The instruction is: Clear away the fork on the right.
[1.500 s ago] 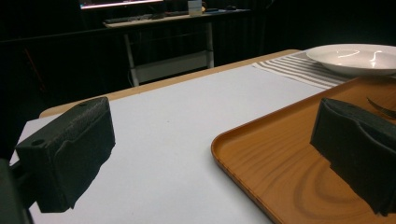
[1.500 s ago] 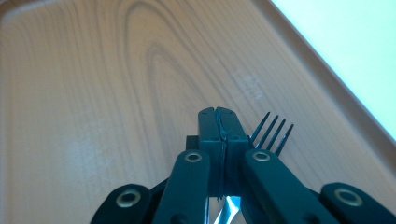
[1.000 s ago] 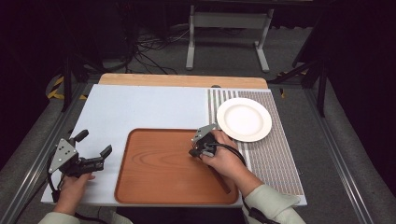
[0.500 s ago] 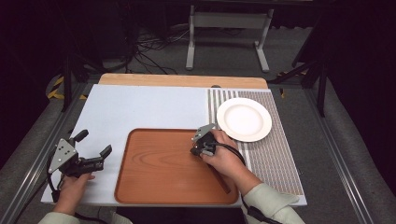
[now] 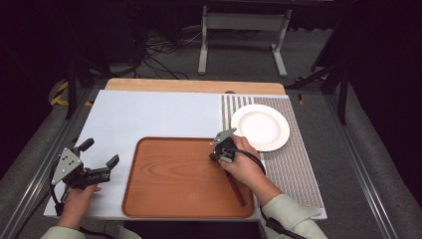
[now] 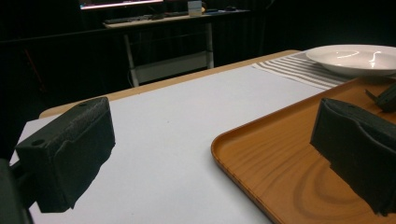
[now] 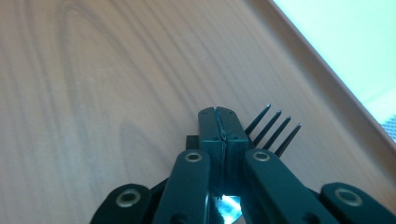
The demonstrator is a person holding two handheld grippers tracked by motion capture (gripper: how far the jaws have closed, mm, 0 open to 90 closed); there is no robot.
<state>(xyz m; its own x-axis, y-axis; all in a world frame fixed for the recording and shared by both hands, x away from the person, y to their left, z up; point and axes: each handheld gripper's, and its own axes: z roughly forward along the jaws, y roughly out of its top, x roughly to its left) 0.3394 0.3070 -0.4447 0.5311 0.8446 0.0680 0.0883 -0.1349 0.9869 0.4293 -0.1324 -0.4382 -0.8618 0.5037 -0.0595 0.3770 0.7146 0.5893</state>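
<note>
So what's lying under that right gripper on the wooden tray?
A dark fork: four tines poke out beside the closed jaws of the right gripper, over the wooden tray. The gripper hides the fork's neck, so whether it is pinched or just lying there can't be told.

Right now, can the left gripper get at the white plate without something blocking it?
Probably not directly. The left gripper sits at the table's near left, jaws open; the wooden tray and the right gripper lie between it and the white plate, which is far right.
</note>
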